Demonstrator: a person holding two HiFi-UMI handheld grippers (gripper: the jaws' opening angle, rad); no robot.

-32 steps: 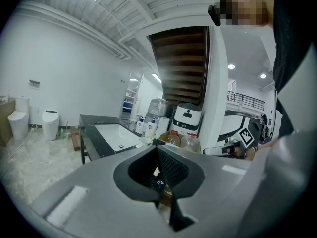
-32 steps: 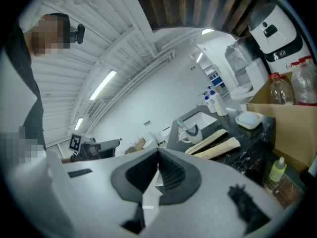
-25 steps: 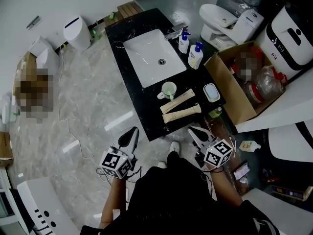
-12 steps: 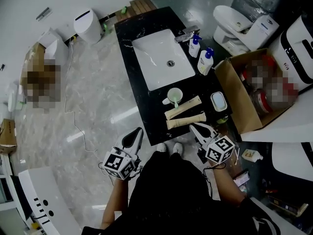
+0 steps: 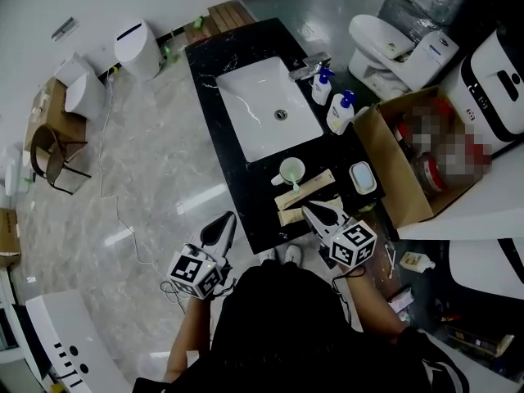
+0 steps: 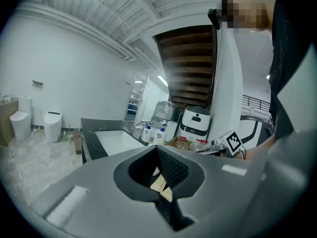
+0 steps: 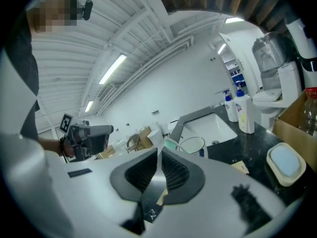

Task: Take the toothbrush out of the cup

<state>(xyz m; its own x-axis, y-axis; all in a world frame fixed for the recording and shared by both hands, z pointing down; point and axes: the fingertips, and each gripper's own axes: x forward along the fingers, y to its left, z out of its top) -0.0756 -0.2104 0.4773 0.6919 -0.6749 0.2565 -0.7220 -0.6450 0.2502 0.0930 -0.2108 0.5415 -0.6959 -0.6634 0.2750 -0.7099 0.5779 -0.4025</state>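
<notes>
A pale green cup [image 5: 291,170] stands on the black counter [image 5: 246,195] just in front of the sink, with a green toothbrush [image 5: 294,178] leaning out toward me. In the right gripper view the cup [image 7: 192,145] sits straight ahead, past the jaws. My right gripper [image 5: 305,208] is shut and empty, its tip over the nearer of two cream boxes [image 5: 306,190], a short way from the cup. My left gripper [image 5: 227,217] hangs off the counter's near left corner, jaws together, holding nothing.
A white sink [image 5: 271,110] fills the counter's far half, with two pump bottles [image 5: 340,111] on its right. A soap dish [image 5: 362,178] lies right of the cup. An open cardboard box [image 5: 391,164] stands against the counter's right side, and a toilet [image 5: 385,47] lies beyond.
My right gripper has moved forward and left, from off the counter's near right corner to over the cream boxes. The left gripper has shifted only a little beside the near left corner.
</notes>
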